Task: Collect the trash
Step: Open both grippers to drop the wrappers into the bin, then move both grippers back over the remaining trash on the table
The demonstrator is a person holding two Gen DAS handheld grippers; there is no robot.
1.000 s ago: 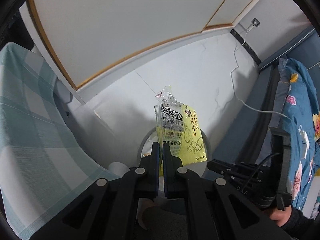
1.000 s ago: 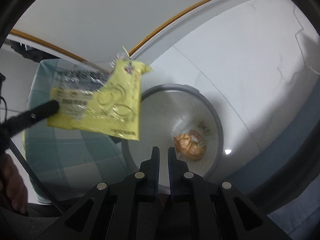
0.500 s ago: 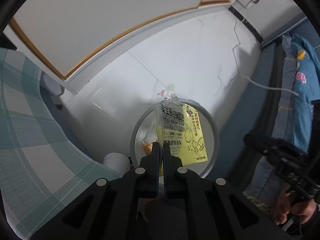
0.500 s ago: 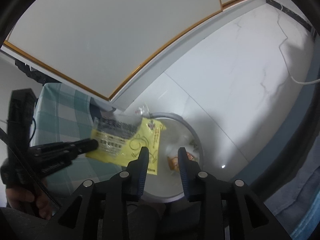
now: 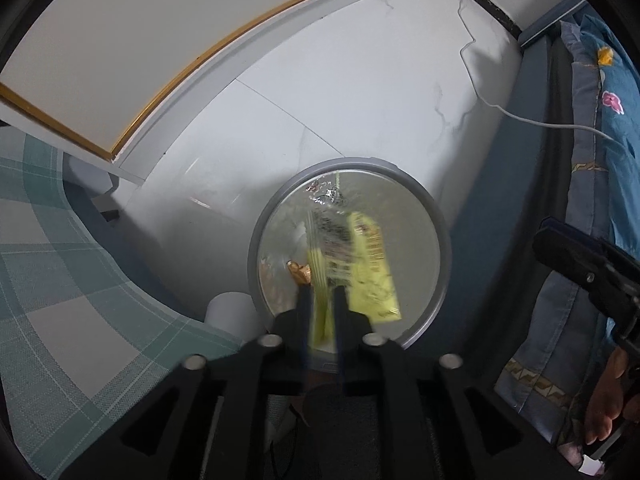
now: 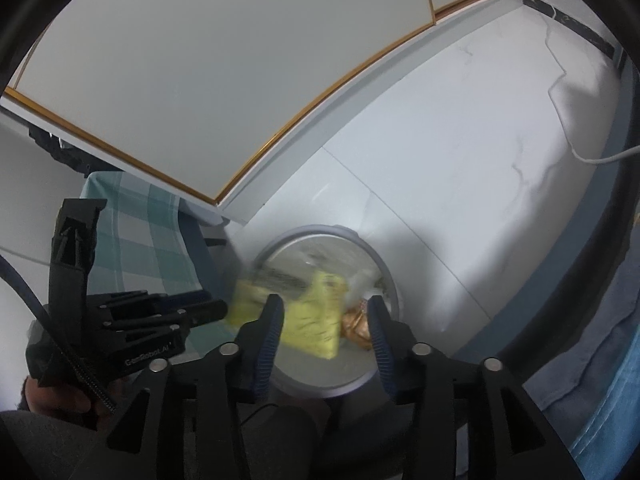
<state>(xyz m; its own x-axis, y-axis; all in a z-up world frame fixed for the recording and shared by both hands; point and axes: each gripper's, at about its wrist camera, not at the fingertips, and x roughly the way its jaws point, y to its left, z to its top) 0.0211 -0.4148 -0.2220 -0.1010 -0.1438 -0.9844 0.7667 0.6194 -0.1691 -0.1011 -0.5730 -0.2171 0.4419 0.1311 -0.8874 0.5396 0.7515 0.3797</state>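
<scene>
A yellow and clear plastic wrapper [image 5: 360, 264] hangs blurred over the round grey trash bin [image 5: 434, 216]. My left gripper [image 5: 322, 300] has its jaws slightly parted, and the wrapper's lower edge lies between them. In the right wrist view the wrapper [image 6: 316, 316] sits just past the left gripper's tip, over the bin [image 6: 384, 268]. My right gripper [image 6: 326, 312] is open and empty above the bin. A brown wrapper [image 6: 356, 324] lies inside the bin.
A table with a green checked cloth [image 5: 52, 264] stands left of the bin. A bed with a blue flowered cover [image 5: 592, 128] is at the right. A white cable [image 5: 476, 76] runs across the white floor. A white roll [image 5: 230, 312] stands beside the bin.
My left gripper's jaws have parted and the yellow wrapper is slipping down toward the bin. My right gripper has opened wide and pulled back higher above the bin.
</scene>
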